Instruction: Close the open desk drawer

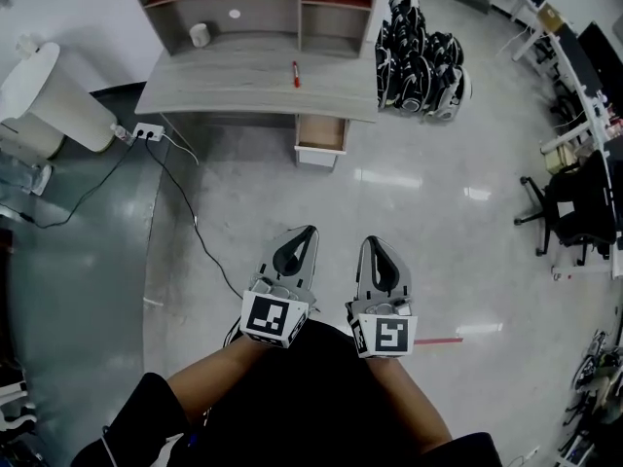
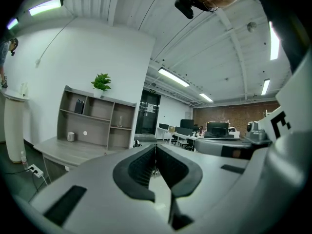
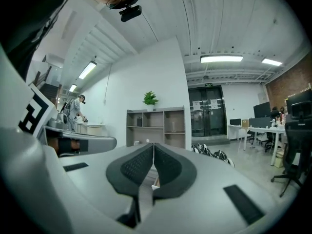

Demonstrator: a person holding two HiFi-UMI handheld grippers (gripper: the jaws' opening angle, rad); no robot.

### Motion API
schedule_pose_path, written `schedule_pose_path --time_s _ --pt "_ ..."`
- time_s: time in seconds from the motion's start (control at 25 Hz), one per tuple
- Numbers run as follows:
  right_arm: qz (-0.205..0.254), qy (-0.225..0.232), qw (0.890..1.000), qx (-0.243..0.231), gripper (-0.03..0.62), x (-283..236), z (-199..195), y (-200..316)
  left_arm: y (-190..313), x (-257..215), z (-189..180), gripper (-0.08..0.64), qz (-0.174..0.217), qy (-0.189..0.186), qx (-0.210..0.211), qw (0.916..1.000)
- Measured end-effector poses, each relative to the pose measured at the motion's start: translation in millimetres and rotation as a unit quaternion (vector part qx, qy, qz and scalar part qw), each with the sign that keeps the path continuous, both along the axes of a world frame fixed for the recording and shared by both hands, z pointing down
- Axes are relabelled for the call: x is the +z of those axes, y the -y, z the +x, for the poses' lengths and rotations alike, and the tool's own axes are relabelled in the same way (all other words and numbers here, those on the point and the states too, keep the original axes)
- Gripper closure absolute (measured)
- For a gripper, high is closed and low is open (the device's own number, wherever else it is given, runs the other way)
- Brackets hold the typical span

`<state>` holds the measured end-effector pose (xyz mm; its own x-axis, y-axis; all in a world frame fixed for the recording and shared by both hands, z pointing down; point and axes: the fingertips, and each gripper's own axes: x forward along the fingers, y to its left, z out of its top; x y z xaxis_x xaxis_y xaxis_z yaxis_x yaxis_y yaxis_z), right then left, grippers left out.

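Observation:
A grey desk (image 1: pixel 243 81) with a shelf unit on top stands at the far end of the floor. Its drawer (image 1: pixel 321 140) under the right part of the top is pulled out, showing a wooden inside and a white front. My left gripper (image 1: pixel 308 230) and right gripper (image 1: pixel 369 242) are held side by side low in the head view, well short of the desk, both shut and empty. The left gripper (image 2: pixel 155 146) points toward the desk (image 2: pixel 73 150); in the right gripper view the jaws of the right gripper (image 3: pixel 153 145) meet with nothing between them.
A red pen (image 1: pixel 295 73) lies on the desk top. A white mug (image 1: pixel 200 35) sits on the desk. A pile of black bags (image 1: pixel 419 61) sits right of the desk. A power strip (image 1: pixel 148 131) and black cable (image 1: pixel 185 212) trail over the floor at left. A tall white appliance (image 1: pixel 54 100) stands far left, office chairs (image 1: pixel 569 212) at right.

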<state>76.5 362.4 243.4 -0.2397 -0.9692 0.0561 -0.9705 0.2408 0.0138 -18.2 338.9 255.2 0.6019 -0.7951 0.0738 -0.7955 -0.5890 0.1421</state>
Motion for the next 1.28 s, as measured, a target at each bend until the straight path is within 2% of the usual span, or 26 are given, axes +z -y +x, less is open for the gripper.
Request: schedule_pose_path --time_s 0.08,0.28,0.48,0.68,0.88,0.96,1.12,1.28 --pt "0.006 0.0 1.0 0.012 0.574 -2 3 18 16 2 3 0.545 -0.007 -0.001 0.008 0.9999" --pt "0.003 -0.01 1.0 0.004 0.574 -2 0 68 64 0 6 0.545 -0.003 -0.002 0.014 0.9999" --pt "0.007 -0.014 1.0 0.009 0.574 -8 -9 117 116 -2 -7 0.545 0.001 0.02 0.018 0.9996" --pt "-0.008 -0.014 1.0 0.003 0.574 -6 -24 158 159 -7 -21 0.545 -0.002 -0.002 0.007 1.0" --pt "0.003 -0.015 1.0 0.005 0.574 -11 -36 194 195 7 -29 0.545 -0.023 -0.029 0.004 0.9993" --pt "-0.002 -0.024 1.0 0.011 0.574 -8 -37 207 209 5 -33 0.545 -0.022 -0.026 0.004 0.9994" --pt "-0.016 -0.025 0.999 0.013 0.574 -2 -42 236 236 11 -45 0.545 -0.019 0.003 0.016 0.9997" --pt "-0.024 -0.035 0.999 0.012 0.574 4 -49 260 266 15 -58 0.545 -0.03 -0.021 0.004 0.9993"
